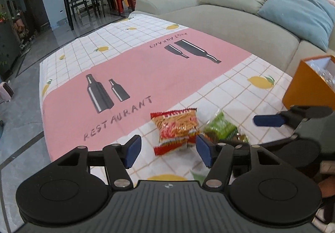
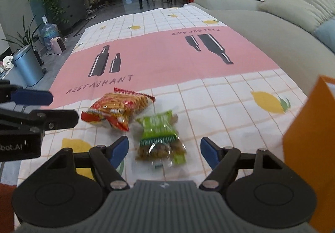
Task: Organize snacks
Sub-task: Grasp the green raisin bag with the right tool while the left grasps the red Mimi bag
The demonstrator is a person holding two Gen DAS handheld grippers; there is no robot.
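Note:
A red snack bag [image 1: 175, 128] [image 2: 119, 109] lies on the tablecloth with a green snack bag [image 1: 224, 128] [image 2: 161, 138] just to its right. My left gripper [image 1: 168, 152] stands open low over the near end of the red bag, its pads apart from the bag. My right gripper [image 2: 164, 152] is open too, with the green bag lying between its blue pads, untouched. In the left wrist view one of the right gripper's fingers [image 1: 270, 121] shows at the right. One of the left gripper's fingers [image 2: 31, 96] shows at the left of the right wrist view.
An orange box [image 1: 307, 84] [image 2: 309, 128] with an open top stands at the right, close to my right gripper. The pink and white tablecloth [image 1: 146, 69] covers a low table. A grey sofa [image 1: 240, 29] with cushions runs along the right side.

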